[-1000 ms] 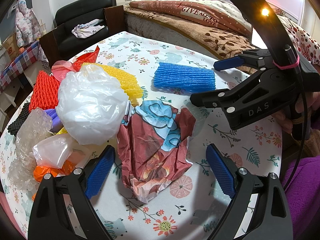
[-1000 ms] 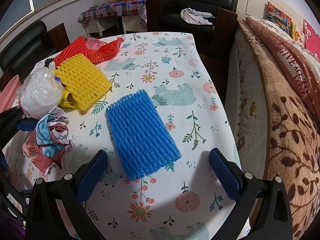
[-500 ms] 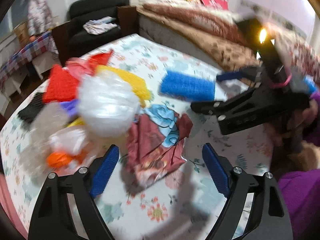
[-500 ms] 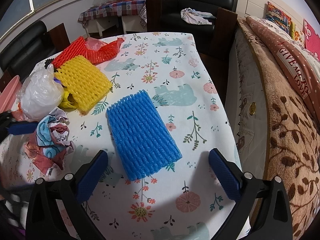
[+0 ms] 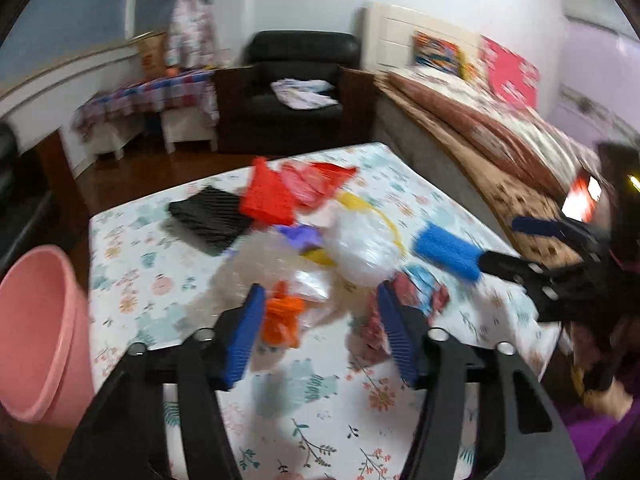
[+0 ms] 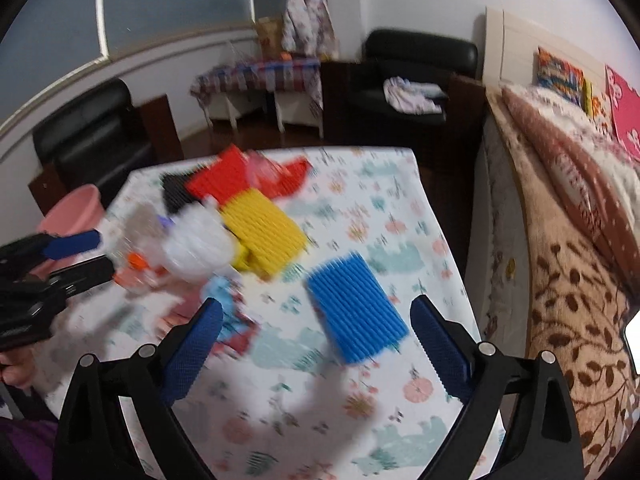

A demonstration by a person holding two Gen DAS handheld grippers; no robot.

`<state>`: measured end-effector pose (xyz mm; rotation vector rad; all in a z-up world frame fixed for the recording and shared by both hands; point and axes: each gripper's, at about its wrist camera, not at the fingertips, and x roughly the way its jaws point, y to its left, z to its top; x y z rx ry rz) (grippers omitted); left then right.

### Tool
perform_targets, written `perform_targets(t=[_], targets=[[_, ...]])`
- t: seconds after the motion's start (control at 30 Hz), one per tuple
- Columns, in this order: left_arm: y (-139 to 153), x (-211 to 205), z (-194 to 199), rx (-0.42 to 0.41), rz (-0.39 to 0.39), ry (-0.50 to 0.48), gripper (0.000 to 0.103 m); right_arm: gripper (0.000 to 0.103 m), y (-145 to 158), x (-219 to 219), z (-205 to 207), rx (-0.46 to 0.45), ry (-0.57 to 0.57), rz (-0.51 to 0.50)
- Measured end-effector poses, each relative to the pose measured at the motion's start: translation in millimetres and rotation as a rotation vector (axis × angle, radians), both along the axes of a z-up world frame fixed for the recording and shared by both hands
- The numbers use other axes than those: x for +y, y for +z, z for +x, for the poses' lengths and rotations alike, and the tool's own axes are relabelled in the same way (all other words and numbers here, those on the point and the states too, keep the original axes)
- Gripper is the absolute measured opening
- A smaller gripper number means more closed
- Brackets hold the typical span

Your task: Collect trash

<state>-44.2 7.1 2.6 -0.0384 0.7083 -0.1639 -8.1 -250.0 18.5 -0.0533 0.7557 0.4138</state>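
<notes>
Meanwhile both grippers, left gripper (image 5: 320, 336) and right gripper (image 6: 316, 332), gape above flat blue foam sleeve (image 6: 356, 306), lying diagonally.

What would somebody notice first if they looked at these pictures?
Probably the bright heap of trash on the flowery table: a red foam net at the far side, a yellow foam net in the middle, and a blue foam net lying apart, nearest the right hand-held gripper. Next comes the big pink bucket beside the table's left edge.
</notes>
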Motion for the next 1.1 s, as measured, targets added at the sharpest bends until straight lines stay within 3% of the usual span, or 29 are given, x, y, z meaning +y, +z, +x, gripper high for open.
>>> perform_targets(t=[0.1,0.2,0.5,1.1], targets=[[11,18,5,0.006,-0.065,0.085,0.044,0.087,20,17,3,-0.043,0.007,0.006],[24,23,8,-0.007,-0.060,0.144,0.037,0.087,40,28,4,-0.074,0.006,0.056],[31,11,-9,-0.061,0.018,0.170,0.036,0.080,42,42,-9,-0.031,-0.021,0.131],[21,20,-4,-0.034,0.012,0.221,0.036,0.080,32,48,-8,-0.045,-0.034,0.071]])
